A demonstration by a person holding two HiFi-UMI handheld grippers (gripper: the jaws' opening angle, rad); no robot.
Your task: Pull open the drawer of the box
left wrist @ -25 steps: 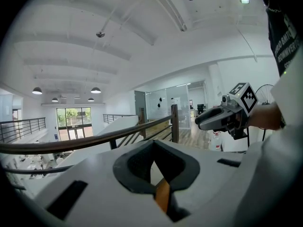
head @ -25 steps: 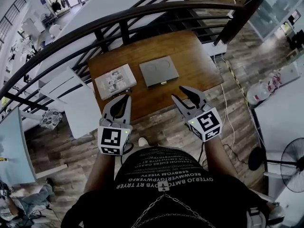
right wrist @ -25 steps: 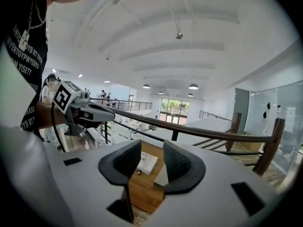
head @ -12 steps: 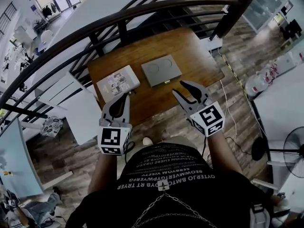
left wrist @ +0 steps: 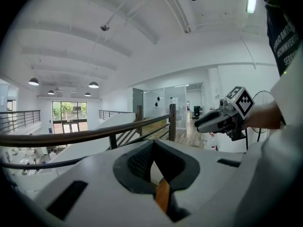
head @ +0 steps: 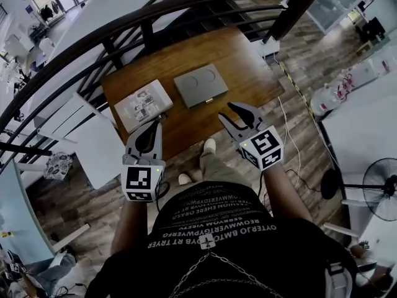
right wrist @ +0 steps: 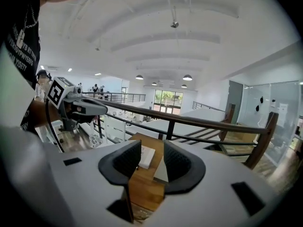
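Both grippers have dipped toward the near edge of the table (head: 248,67) as the person steps in. The left gripper (head: 155,129) is pressed together on nothing, the right gripper (head: 231,113) spread and empty. The grey box (head: 200,84) sits at twelve o'clock, well apart, its drawer untouched, so this is only the approach.

Open-plan office mezzanine: dark railing (right wrist: 181,118), glass partitions (right wrist: 265,110), white desks (head: 102,151) (pendant lamps (right wrist: 188,77) overhead).
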